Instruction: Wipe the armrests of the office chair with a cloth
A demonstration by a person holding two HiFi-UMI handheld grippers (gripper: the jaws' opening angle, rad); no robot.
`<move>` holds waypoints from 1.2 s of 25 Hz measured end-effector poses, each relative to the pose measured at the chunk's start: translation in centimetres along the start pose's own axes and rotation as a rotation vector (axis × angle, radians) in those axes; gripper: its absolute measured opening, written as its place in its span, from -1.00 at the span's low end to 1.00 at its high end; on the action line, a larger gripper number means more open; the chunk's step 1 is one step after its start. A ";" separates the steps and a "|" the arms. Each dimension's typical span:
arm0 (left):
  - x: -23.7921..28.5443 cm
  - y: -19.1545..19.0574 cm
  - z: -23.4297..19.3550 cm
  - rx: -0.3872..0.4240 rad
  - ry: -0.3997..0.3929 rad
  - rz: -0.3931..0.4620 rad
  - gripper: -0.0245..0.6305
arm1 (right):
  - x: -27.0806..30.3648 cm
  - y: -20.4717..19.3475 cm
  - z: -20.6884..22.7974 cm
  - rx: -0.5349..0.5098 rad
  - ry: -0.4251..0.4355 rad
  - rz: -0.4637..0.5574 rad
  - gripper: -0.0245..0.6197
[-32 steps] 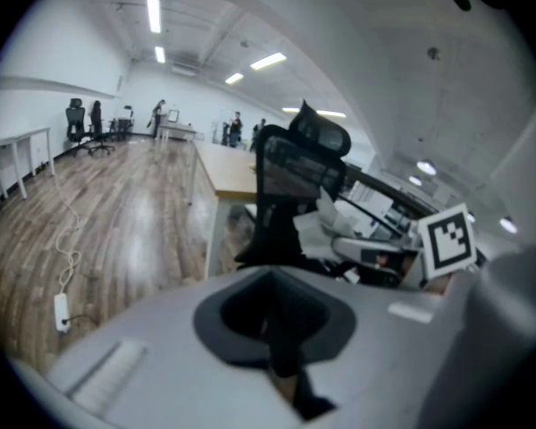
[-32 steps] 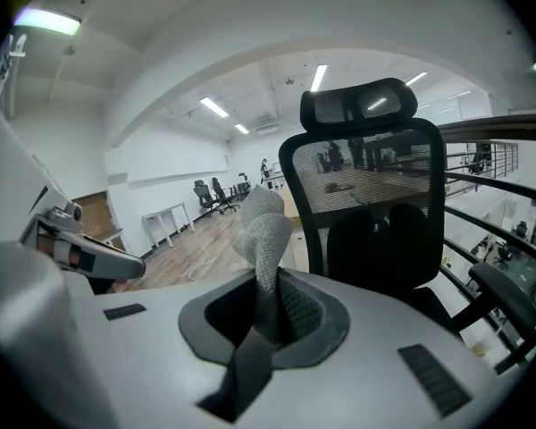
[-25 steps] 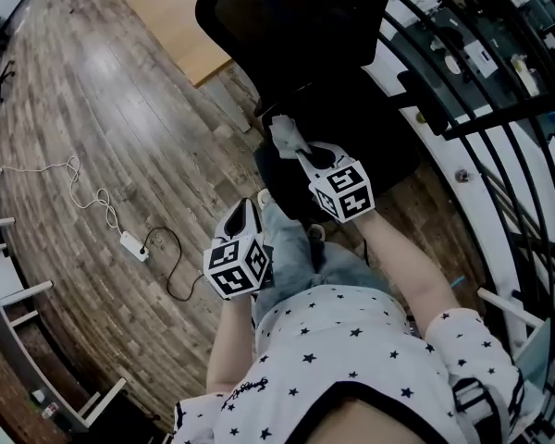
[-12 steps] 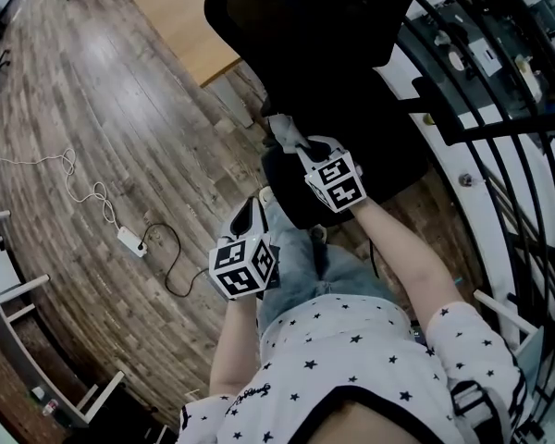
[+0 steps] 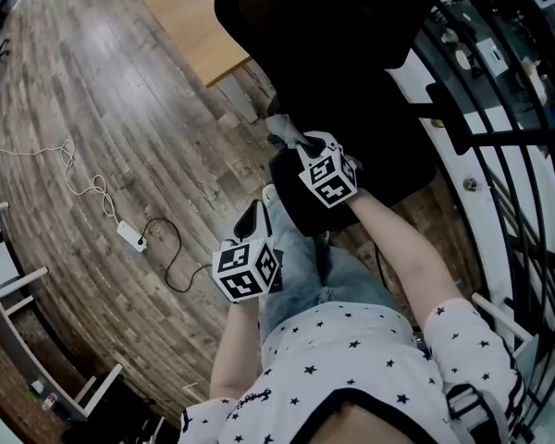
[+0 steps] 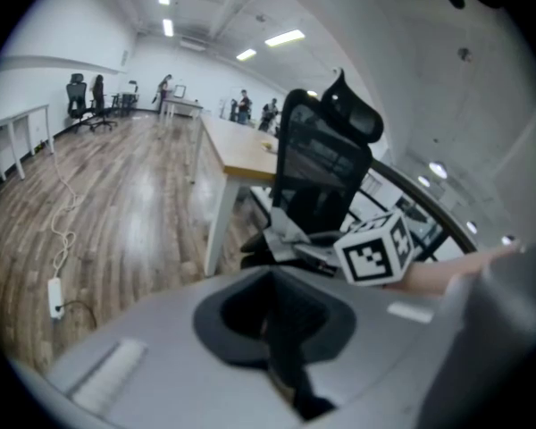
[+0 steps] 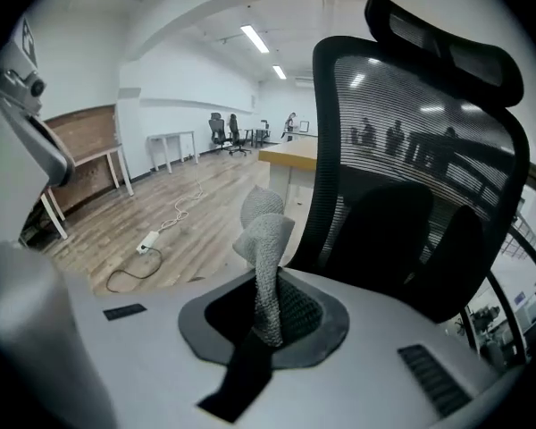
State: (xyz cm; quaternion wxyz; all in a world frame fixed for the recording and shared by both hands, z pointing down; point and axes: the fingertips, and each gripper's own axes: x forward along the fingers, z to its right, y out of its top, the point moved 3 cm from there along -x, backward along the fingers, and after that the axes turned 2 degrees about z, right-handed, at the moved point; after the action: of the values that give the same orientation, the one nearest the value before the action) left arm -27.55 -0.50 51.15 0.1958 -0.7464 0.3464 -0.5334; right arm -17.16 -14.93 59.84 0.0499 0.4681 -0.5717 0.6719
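The black mesh office chair [image 5: 333, 54] stands in front of me, its back [image 7: 411, 141] filling the right gripper view. A grey knitted cloth [image 7: 264, 239] stands up from my right gripper [image 7: 266, 324], which is shut on it. In the head view that gripper [image 5: 301, 143] holds the cloth [image 5: 285, 131] over the chair's left side, beside the dark seat [image 5: 305, 202]; I cannot pick out the armrest in the black. My left gripper [image 5: 256, 209] hangs lower by my knee, shut and empty [image 6: 281, 347]. It looks at the chair [image 6: 326, 164] and the cloth [image 6: 281, 231].
A wooden desk [image 5: 190, 17] stands just left of the chair. A white power strip [image 5: 129, 236] with cables lies on the plank floor at the left. A black railing [image 5: 499, 137] runs close behind the chair on the right.
My right gripper has moved a little forward and up with the cloth, closer to the chair. The left gripper has stayed about where it was.
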 end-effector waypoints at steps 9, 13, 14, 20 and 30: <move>1.2 -0.2 -0.7 -0.020 0.007 -0.018 -0.92 | 2.7 -1.9 -0.8 -0.063 0.036 -0.068 -0.81; 1.3 -0.3 -0.9 -0.024 0.007 -0.024 -0.92 | 2.9 -2.3 -2.1 -0.062 0.077 -0.084 -0.81; 1.3 -0.4 -0.9 -0.025 0.006 -0.025 -0.92 | 2.9 -2.5 -2.4 -0.062 0.084 -0.087 -0.81; 1.2 -0.5 -0.8 -0.030 0.005 -0.028 -0.92 | 3.0 -3.2 -4.0 -0.072 0.124 -0.115 -0.81; 0.9 -0.8 -1.2 -0.033 0.004 -0.027 -0.92 | 3.5 -4.2 -5.5 -0.076 0.146 -0.162 -0.81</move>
State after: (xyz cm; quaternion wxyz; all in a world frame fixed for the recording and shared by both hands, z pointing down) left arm -28.24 -0.54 52.73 0.1755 -0.7531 0.3456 -0.5316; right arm -19.73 -10.60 65.82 0.1634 0.4605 -0.5518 0.6758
